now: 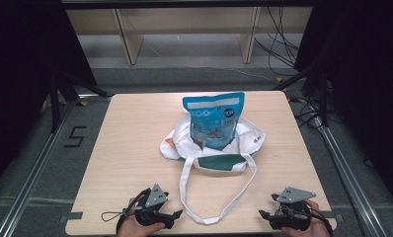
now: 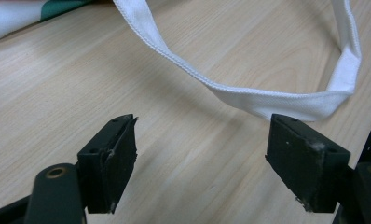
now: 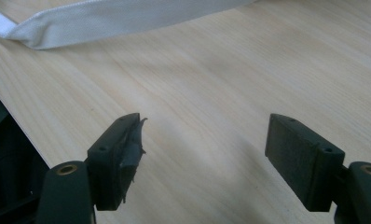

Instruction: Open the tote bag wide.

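A: Item one: white cloth tote bag with a dark green panel point(image 1: 212, 148), slumped at the middle of the pale wooden table point(image 1: 130, 148); contents, one blue glossy plastic snack packet point(image 1: 215, 121), upright, its lower part inside the bag's mouth, its upper half above the rim.

B: Item two: long white woven strap point(image 1: 214, 195), looped from the bag toward the near edge; its bend lies between the two tools, touching neither.

A: Left gripper point(image 1: 166, 216), low at the near edge, jaws standing wide apart, nothing between them; in the left gripper view the strap point(image 2: 249, 95) lies just ahead of them.

B: Right gripper point(image 1: 266, 216), likewise at the near edge; jaws spread wide over bare wood, nothing held; the strap point(image 3: 104, 18) lies farther off in the right gripper view.

A: Risks, as I judge them: a pull on one side of the strap alone could tip the packet out, since the cloth sits loose around it.

B: Also: the strap lies flat on the wood, so a shallow pinch could slip off; the loop's bend near the edge could slide over it if nudged.
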